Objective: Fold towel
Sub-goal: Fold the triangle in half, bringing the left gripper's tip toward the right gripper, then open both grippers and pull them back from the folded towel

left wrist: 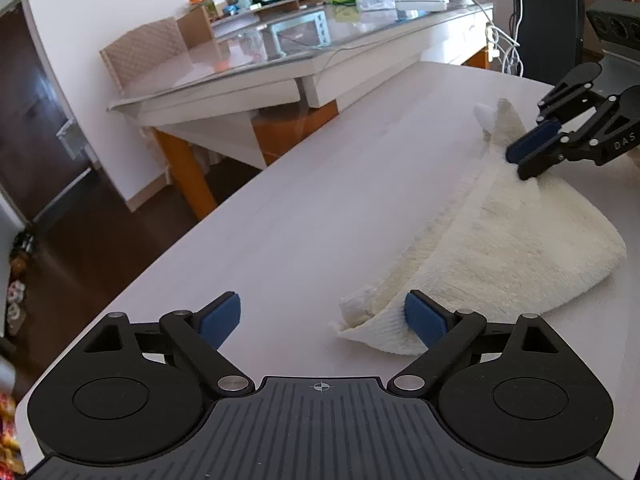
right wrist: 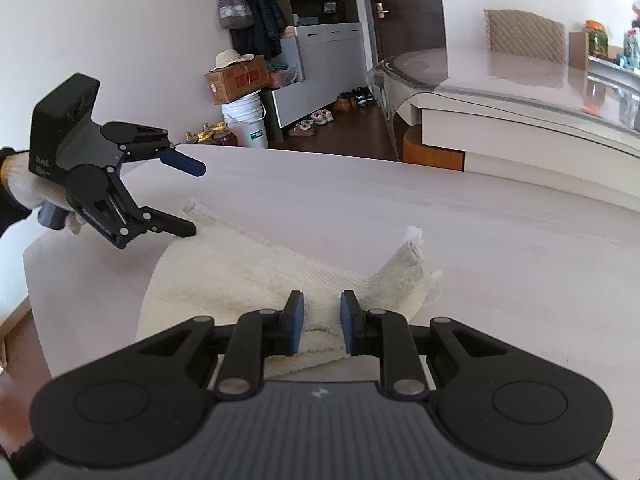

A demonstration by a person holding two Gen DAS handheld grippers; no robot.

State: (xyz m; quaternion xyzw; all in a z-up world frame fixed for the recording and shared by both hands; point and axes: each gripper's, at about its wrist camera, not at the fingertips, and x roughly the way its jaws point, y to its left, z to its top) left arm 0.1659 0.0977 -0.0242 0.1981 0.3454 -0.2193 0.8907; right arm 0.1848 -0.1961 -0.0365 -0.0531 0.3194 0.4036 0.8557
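Right claw pinching the towel, left claw wide open.

The right gripper (right wrist: 321, 322) clamps a fold of the cream terry towel (left wrist: 508, 236); the left gripper (left wrist: 322, 318) stands spread at the towel's near corner, gripping nothing. The towel lies bunched on the pale grey tabletop (left wrist: 304, 208).

Black linkage left gripper (right wrist: 192, 200), blue pads, silver screws, white lettering on its housing, white knit glove (right wrist: 20, 184), matching right gripper (right wrist: 320, 322), ribbed grey body
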